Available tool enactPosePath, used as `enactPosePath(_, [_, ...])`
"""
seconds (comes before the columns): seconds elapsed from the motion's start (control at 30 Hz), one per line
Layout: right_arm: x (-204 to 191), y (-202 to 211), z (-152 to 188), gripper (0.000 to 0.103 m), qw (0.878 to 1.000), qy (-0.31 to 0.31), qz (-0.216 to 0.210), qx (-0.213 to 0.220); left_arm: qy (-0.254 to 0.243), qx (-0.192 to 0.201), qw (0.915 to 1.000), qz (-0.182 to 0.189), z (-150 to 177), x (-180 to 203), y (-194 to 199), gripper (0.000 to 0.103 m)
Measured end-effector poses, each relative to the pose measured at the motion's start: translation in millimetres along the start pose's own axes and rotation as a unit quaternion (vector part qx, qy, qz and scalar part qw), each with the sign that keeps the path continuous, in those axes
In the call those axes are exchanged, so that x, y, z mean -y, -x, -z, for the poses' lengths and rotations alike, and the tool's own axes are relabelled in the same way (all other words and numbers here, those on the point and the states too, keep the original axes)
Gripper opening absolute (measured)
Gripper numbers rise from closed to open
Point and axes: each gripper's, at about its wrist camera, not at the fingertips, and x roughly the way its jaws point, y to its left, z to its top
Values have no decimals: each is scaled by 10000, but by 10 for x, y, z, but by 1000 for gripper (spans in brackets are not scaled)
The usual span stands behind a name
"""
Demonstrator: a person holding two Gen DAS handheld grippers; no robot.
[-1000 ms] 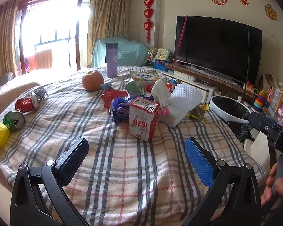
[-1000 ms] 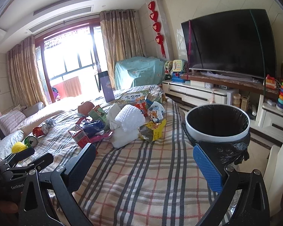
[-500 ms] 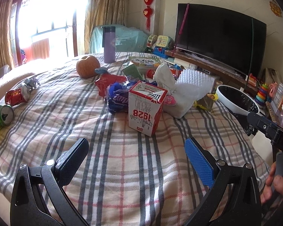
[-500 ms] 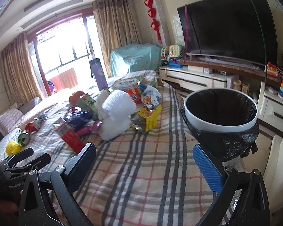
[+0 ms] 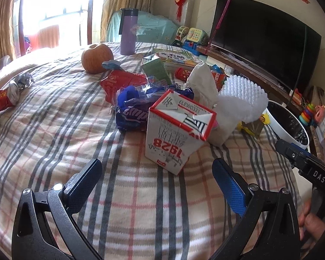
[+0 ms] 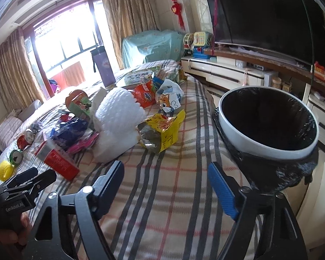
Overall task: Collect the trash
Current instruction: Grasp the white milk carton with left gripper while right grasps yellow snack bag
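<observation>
A plaid blanket (image 5: 54,143) covers the whole surface, and the trash lies in a loose heap across its middle. Off the blanket's right edge stands the bin (image 6: 268,149), a white ring lined with a black bag, its mouth open and dark inside.

The biggest piece in the heap is the white foam (image 6: 117,117), standing bunched beside crumpled tissue (image 5: 202,82). Just in front of it, nearest the left claw, sits the carton (image 5: 175,134), white and red, printed upside down, tilted slightly on the blanket. Behind the carton lie a blue wrapper (image 5: 132,108) and a red wrapper (image 5: 119,82), touching. A yellow packet (image 6: 162,130) lies between the foam and the bin, torn open. An apple (image 5: 97,58) rests farther back, near a purple flask (image 5: 129,31). Crushed cans (image 5: 4,97) lie well apart at the left edge, with a yellow net (image 6: 4,170) near them.

The left claw (image 5: 157,173) is spread wide above bare blanket, pinching nothing; the carton stands just ahead of the gap, apart from both fingers. The right claw (image 6: 164,177) has its jaws closing but a clear gap remains, with only blanket between them and nothing touched; the packet lies ahead of it and the bin is just beside its blue finger (image 6: 221,190).
</observation>
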Motion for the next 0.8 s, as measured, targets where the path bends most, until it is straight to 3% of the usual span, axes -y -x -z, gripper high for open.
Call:
enactPosePath(0.3, [50,-391,-199,59,9990,23,65,-447,-18,-144,9998,-133,-126,83,-231,103])
enactPosePath(0.4, [42,-512,-226,52,9980,59,20,-632,-81,-248,9996,-124,-139,103,-289,89])
enactPosePath(0.47, [46,-555,-240,29,9976,70,-11,-688,-132,-373,9992,-71,-133,118,-335,62])
enactPosePath(0.5, [52,-557,-235,22,9975,68,-10,-698,-140,-417,9990,-5,-127,121,-348,57])
enactPosePath(0.53, [61,-548,-226,11,9976,63,-7,-687,-142,-442,9989,25,-119,120,-353,57])
enactPosePath(0.57, [64,-531,-223,8,9978,55,0,-666,-132,-404,9991,42,-114,119,-334,57])
enactPosePath(0.67, [60,-428,-203,1,9985,86,37,-542,-139,-304,9993,157,-92,119,-271,57])
enactPosePath(0.8, [87,-284,-158,0,9989,82,47,-457,-159,-221,9993,260,-56,132,-155,57])
